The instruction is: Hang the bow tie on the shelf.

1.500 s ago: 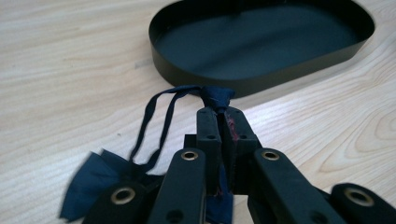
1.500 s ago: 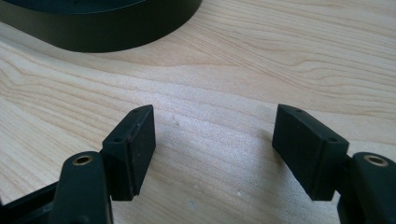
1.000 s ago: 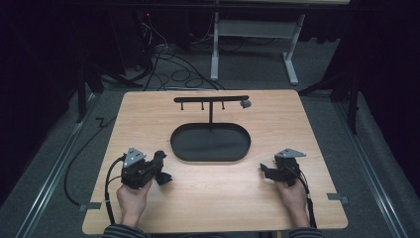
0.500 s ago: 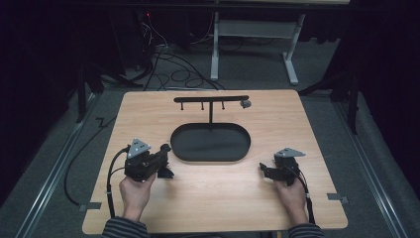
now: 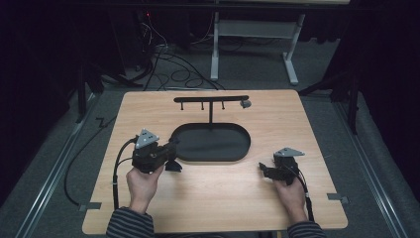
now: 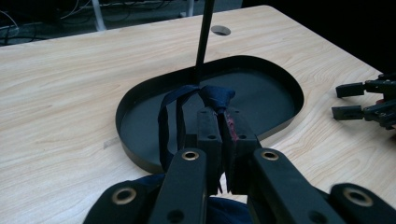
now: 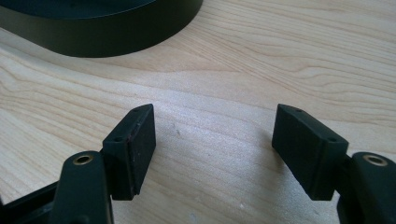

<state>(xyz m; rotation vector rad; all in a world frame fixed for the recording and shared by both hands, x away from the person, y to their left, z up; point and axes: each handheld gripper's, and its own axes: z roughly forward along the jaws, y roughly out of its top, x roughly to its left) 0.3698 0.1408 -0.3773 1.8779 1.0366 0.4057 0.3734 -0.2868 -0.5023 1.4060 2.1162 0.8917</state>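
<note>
Strap [image 6: 170, 114], dark blue, is pinched in the left gripper's [image 6: 219, 122] fingers near the tray's [image 5: 242, 154] left rim; right gripper [image 7: 212, 144] rests spread on the desk [image 5: 317, 124]. Carrying step, likely; next, loop it onto the rack [image 5: 210, 99].

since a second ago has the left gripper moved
Yes. The left gripper, shut on a dark blue strap, has moved up the picture toward the black oval tray, now nearly at its left rim.

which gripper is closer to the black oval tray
Left. The left gripper, shut on a dark blue strap, is at the black oval tray's left rim; the right gripper, open, rests on the table just off its right end.
</note>
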